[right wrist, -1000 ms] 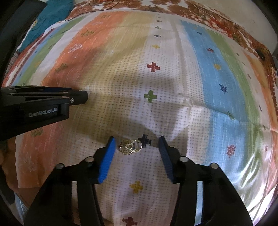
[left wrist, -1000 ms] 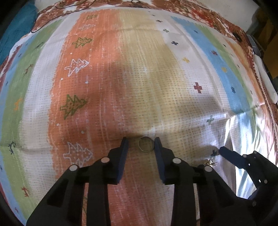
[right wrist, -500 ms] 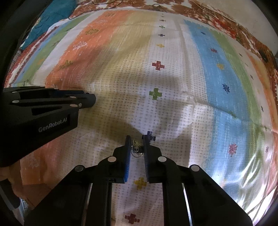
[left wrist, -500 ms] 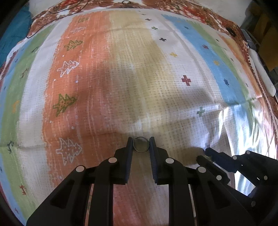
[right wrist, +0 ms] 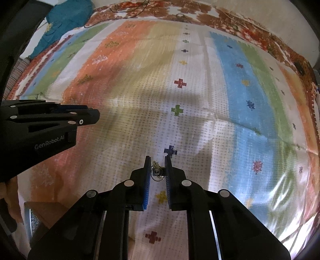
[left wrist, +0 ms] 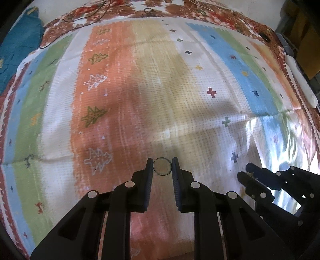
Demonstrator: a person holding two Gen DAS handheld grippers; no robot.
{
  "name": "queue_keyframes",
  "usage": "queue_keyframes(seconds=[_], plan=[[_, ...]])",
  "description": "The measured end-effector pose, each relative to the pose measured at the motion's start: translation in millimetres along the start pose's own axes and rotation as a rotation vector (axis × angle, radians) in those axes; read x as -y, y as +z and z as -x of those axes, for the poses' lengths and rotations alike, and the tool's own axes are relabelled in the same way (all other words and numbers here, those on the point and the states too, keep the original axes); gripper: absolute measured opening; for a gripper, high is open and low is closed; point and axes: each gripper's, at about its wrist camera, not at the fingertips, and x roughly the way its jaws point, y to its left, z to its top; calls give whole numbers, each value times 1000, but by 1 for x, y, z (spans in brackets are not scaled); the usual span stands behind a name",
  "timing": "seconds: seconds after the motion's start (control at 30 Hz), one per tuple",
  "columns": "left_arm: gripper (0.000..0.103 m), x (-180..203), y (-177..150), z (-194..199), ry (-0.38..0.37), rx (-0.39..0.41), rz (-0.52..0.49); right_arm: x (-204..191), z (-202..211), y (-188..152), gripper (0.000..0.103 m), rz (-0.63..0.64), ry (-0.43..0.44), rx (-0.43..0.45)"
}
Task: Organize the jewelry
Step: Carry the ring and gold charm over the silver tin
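My left gripper is shut on a thin metal ring, pinched upright between its fingertips above the orange stripe of the cloth. My right gripper is shut on a small gold jewelry piece, a tangle of little rings with a stud, held between the blue pads just above the cloth's white stripe. The right gripper also shows at the lower right of the left wrist view. The left gripper also shows at the left of the right wrist view.
A striped patterned cloth covers the bed. A teal fabric lies at the far left, a thin dark cord at the far edge, and a white object along the right edge. A brown box corner sits lower left.
Both grippers closed from open, the left on the ring and the right on the gold piece, then rose slightly off the cloth with them.
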Motion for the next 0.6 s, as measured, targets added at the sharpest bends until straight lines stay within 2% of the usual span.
queue_keyframes(seconds=[0.17, 0.6], plan=[[18, -1, -6, 13, 15, 8, 6, 0, 8, -3, 15, -34, 45, 3], [18, 1, -15, 36, 47, 20, 3, -12, 30, -12, 15, 22, -10, 52]])
